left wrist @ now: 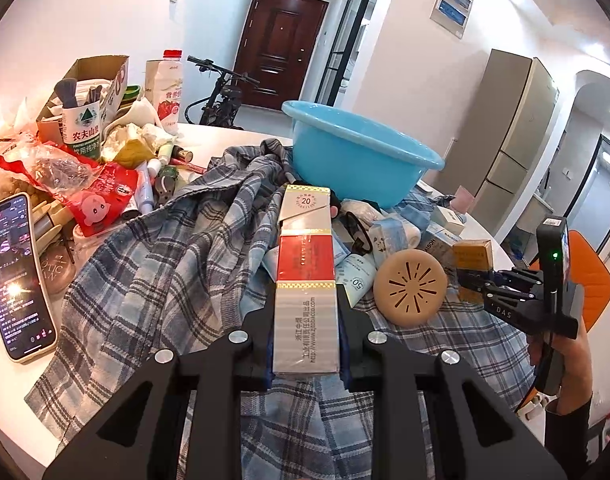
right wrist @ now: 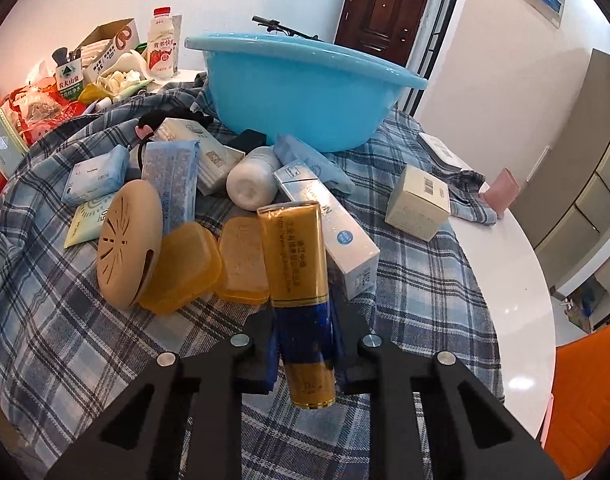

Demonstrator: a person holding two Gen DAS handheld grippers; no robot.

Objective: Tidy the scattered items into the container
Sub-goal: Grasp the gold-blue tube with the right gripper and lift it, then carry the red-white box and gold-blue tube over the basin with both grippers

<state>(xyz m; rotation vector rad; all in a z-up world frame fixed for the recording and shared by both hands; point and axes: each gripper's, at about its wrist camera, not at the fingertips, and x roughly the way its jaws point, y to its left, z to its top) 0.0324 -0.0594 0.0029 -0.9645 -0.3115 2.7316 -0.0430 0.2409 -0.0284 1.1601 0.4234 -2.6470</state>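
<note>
A light blue basin [left wrist: 357, 156] stands on a plaid cloth [left wrist: 153, 280] at the back of the table; it also shows in the right wrist view [right wrist: 301, 96]. My left gripper [left wrist: 305, 312] is shut on a red, white and gold cigarette pack [left wrist: 305, 264], held above the cloth short of the basin. My right gripper [right wrist: 305, 320] is shut on a gold and blue cigarette pack [right wrist: 301, 280]; it shows at the right of the left wrist view [left wrist: 471, 280]. A tan round case [right wrist: 125, 244], amber soap boxes [right wrist: 185, 268], a white bottle [right wrist: 253, 184] and several small boxes lie before the basin.
A phone [left wrist: 17, 280] lies at the table's left edge. Snack bags [left wrist: 85, 196], a cardboard box [left wrist: 89, 88] and a drink bottle [left wrist: 167, 88] crowd the back left. A cream box [right wrist: 419, 200] and a pink cup [right wrist: 503, 192] sit at the right. An orange chair [right wrist: 585, 392] stands beside the table.
</note>
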